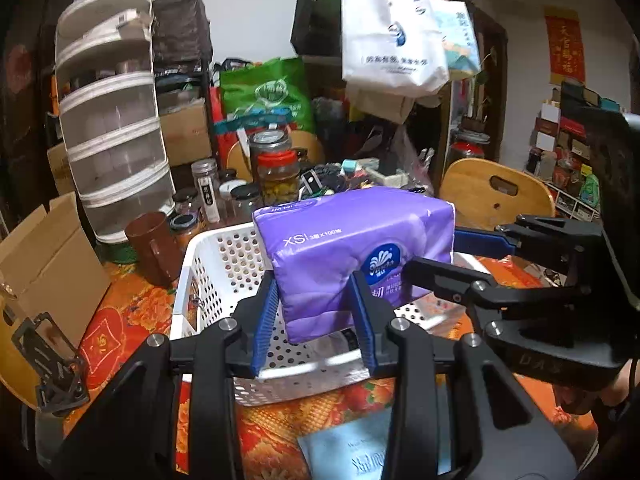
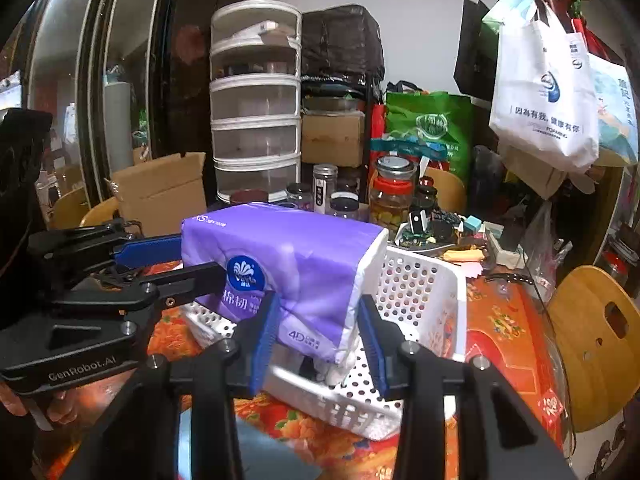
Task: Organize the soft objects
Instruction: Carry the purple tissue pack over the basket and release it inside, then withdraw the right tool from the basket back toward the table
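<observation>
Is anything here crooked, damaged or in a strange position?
Yes. The purple tissue pack is tilted and dented where the left gripper and right gripper both pinch its lower edge. It hangs over the white basket, not yet in it. Nothing looks spilled or torn.

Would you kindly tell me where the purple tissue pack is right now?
In both wrist views the purple tissue pack sits centre frame, held off the table between the left claw and right claw, directly above the white perforated basket.
</observation>
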The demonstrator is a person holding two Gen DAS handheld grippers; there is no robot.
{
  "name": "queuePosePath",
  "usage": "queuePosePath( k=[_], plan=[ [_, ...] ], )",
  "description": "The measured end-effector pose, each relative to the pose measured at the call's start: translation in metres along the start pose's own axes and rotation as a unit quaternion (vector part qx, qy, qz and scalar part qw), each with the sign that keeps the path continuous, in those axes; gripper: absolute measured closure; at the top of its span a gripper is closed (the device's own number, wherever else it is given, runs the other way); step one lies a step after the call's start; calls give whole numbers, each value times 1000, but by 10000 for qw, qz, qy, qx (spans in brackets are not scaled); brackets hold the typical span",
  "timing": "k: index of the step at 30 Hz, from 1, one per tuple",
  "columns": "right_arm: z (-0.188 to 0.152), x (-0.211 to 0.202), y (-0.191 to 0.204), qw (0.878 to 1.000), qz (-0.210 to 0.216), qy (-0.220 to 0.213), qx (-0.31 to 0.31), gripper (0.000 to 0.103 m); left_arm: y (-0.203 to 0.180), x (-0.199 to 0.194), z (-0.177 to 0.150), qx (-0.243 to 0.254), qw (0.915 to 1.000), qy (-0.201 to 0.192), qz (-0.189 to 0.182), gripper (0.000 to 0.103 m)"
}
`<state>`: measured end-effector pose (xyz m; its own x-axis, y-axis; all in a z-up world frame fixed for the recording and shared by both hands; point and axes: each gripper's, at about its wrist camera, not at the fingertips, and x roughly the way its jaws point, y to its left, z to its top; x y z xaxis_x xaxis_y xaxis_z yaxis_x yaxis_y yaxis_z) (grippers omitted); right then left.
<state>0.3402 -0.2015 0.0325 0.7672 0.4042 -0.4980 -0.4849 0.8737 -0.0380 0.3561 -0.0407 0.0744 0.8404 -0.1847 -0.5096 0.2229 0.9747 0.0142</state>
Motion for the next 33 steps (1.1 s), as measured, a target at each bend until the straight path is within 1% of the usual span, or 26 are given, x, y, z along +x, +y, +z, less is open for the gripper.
queuePosePath(
  k=[3,6,8,9,10,11,12,13,15,16,18,21,22,24,25,28,30,32,33],
  plan=[
    [2,22,-3,9999,-15,158,8,64,8,21,0,-105,9999,122,34,70],
    [1,41,-7,9993,-44,358,41,64,10,42,-3,-135,9995,204,218,69],
    [-1,50,-10,9992,-139,367,44,64,12,55,-7,-200,9989,226,347,69],
    [-2,52,-10,9991,-227,356,10,64,15,59,-8,-257,9985,239,417,64],
    [-5,53,-9,9984,-440,363,-62,63,18,61,-9,-308,9980,252,499,58],
    [-7,53,-10,9976,-574,392,-57,63,21,62,-11,-365,9974,277,561,44],
    [-10,53,-12,9969,-674,412,-12,58,24,61,-13,-424,9970,302,577,37],
    [-12,51,-15,9966,-708,414,94,50,28,59,-14,-497,9967,295,565,36],
    [-17,46,-21,9967,-682,345,281,42,29,53,-18,-514,9971,268,488,34],
    [-20,41,-22,9967,-672,305,348,42,26,49,-20,-432,9973,293,508,32],
    [-27,32,-22,9964,-675,328,388,42,23,38,-26,-309,9977,252,550,25],
    [-38,13,-20,9960,-641,336,525,42,19,16,-38,-290,9976,302,553,25],
    [-43,0,-17,9962,-622,269,542,41,19,5,-42,-329,9976,325,509,25],
    [-51,-19,-14,9958,-636,205,628,31,19,-13,-52,-436,9974,377,438,21],
    [-57,-29,-12,9958,-587,192,676,29,18,-26,-59,-523,9973,402,315,20],
    [-78,-60,-5,9955,-485,159,794,26,15,-56,-82,-745,9955,552,190,19],
    [-90,-71,0,9957,-403,208,803,24,11,-71,-97,-833,9946,611,58,18],
    [-107,-82,8,9959,-346,305,777,24,8,-87,-119,-1015,9927,645,96,18],
    [-117,-85,12,9957,-335,381,773,24,5,-92,-129,-1001,9924,709,92,18]
  ],
)
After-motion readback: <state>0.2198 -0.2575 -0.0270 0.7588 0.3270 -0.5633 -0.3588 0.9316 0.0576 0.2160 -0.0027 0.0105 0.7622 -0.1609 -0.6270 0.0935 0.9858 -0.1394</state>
